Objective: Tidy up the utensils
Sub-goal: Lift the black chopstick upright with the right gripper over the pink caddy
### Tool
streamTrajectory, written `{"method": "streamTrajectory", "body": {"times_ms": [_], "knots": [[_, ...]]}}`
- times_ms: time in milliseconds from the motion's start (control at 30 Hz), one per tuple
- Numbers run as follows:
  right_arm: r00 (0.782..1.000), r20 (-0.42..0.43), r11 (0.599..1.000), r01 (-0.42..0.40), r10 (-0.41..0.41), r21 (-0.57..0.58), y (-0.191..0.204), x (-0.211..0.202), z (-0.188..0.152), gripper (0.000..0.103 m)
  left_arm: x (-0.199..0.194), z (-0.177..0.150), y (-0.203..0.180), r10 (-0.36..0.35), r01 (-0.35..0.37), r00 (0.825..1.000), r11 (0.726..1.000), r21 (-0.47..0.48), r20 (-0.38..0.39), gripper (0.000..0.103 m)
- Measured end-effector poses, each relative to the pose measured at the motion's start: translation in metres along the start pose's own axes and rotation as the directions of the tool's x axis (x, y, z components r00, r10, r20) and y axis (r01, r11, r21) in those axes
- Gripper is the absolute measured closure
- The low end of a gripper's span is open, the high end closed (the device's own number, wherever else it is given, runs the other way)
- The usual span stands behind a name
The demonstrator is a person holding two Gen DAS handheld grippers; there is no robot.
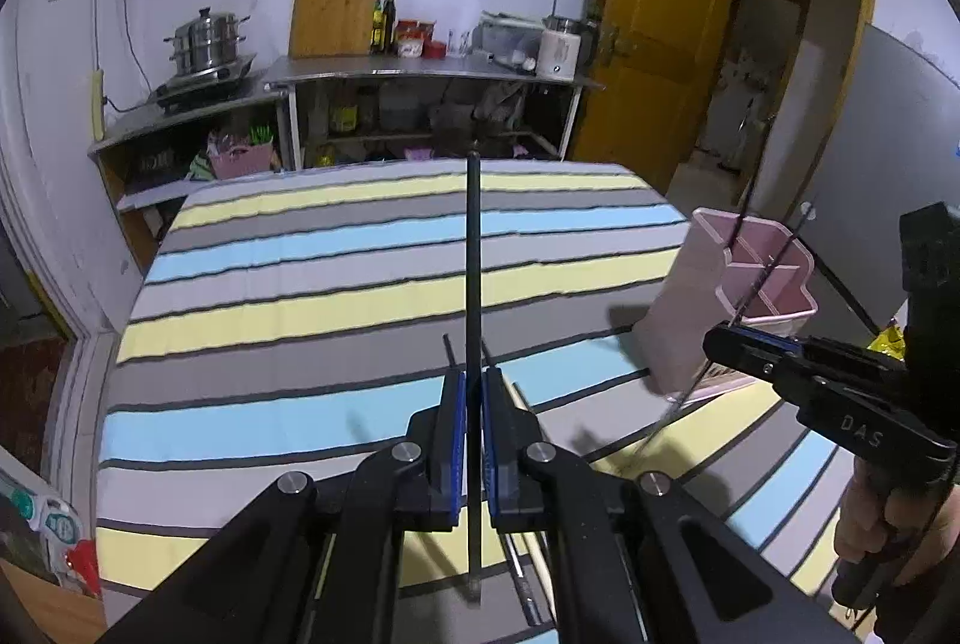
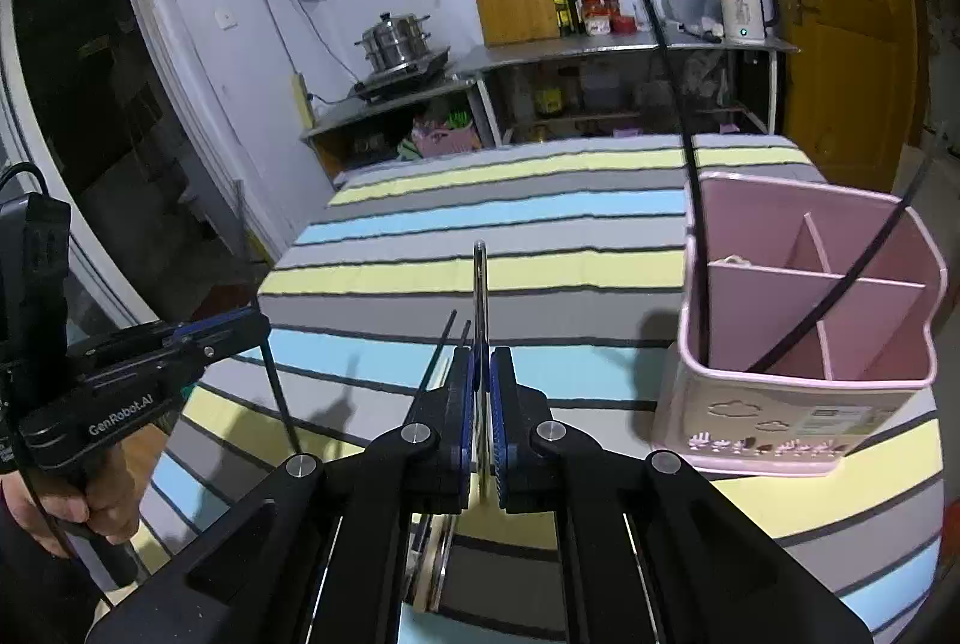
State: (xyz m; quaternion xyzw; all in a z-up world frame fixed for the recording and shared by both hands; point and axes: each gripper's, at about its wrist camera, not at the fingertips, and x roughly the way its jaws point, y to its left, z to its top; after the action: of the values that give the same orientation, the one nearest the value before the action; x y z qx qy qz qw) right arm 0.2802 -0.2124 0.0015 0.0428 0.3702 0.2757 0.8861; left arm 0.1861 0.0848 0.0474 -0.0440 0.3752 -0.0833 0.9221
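Left tongs (image 1: 474, 392) pinch a black chopstick (image 1: 473, 248); right tongs (image 2: 482, 374) pinch a metal utensil (image 2: 480, 284) (edge-on).

2 wrist views facing the striped table (image 1: 300, 284), sharing pink holder (image 2: 810, 404)

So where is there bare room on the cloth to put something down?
The striped cloth is bare from its far edge down to both claws, left of the pink holder. It is crowded at the right, where the holder stands with two black sticks in it.
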Motion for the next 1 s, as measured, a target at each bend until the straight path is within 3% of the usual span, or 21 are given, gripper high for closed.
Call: {"method": "streamTrajectory", "body": {"times_ms": [433, 800, 1000], "knots": [[0.997, 0.074, 1.000, 0.007, -0.008, 0.020, -0.006, -0.050, -0.001, 0.098, -0.036, 0.009, -0.036, -0.069, 0.068, 0.997, 0.997, 0.027, 0.040, 0.098], [0.991, 0.115, 0.995, 0.060, -0.068, 0.074, -0.028, -0.088, -0.009, 0.098, -0.025, 0.010, -0.080, -0.183, 0.183, 0.983, 0.981, 0.056, -0.004, 0.098], [0.983, 0.148, 0.989, 0.090, -0.107, 0.115, -0.049, -0.107, -0.002, 0.098, -0.016, 0.026, -0.104, -0.238, 0.238, 0.971, 0.970, 0.054, -0.004, 0.098]]}}
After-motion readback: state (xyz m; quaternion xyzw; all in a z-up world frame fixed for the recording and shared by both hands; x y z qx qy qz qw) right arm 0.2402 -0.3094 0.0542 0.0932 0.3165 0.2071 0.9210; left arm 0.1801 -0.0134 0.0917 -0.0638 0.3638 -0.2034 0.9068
